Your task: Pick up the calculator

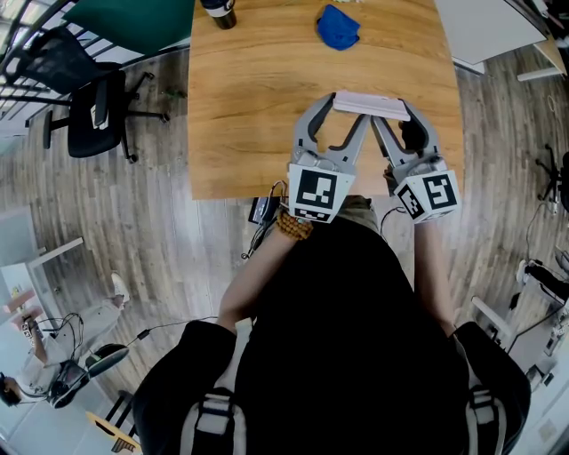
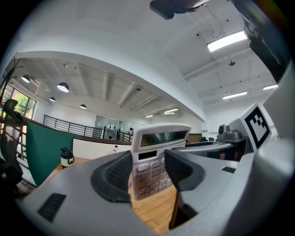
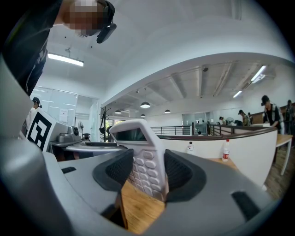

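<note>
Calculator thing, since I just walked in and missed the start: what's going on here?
A person is at a wooden table with a tool in each hand. The left tool and the right tool are both closed on the calculator, one toward each end, holding it upright with its screen at the top. Whether it has cleared the tabletop is hard to tell. A blue cloth lies farther back on the table.

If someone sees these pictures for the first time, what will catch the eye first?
First comes the calculator, held upright over the near half of the wooden table. The left gripper and the right gripper are both closed on it, side by side. Next comes the crumpled blue thing, lying alone at the table's far end.
</note>
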A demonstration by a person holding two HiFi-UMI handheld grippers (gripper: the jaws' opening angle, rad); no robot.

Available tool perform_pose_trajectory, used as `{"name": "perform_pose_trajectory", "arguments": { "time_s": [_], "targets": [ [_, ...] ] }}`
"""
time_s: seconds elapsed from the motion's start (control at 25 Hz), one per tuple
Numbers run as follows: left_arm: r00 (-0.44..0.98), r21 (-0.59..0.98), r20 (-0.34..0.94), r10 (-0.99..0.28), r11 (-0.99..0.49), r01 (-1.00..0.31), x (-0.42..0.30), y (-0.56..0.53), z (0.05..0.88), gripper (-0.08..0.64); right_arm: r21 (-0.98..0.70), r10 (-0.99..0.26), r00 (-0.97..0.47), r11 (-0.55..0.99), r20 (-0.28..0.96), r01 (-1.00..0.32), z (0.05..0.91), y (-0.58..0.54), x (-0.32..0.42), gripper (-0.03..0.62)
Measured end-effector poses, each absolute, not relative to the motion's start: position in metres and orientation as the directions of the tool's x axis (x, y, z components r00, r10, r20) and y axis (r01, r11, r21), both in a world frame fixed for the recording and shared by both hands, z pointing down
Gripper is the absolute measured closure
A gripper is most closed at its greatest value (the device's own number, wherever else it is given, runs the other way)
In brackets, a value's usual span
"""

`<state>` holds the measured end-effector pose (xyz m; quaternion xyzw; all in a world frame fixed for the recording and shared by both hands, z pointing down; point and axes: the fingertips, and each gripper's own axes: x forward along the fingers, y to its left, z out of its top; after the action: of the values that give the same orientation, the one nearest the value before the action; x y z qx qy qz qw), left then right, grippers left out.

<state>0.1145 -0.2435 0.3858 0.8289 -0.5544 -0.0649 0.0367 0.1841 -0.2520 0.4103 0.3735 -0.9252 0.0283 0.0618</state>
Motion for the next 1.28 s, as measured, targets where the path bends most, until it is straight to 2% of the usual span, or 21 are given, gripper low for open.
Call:
{"name": "perform_pose_trajectory", "arguments": {
  "time_s": [1.28],
  "targets": [
    [0.388,0.139,-0.021,-0.921,-0.387,-0.911,0.100,-0.241,0.403,0.330,0.049,-0.693,-0.695,0.714,0.190,-0.699,0.426,-0.247,0.167,0.376]
  ]
}}
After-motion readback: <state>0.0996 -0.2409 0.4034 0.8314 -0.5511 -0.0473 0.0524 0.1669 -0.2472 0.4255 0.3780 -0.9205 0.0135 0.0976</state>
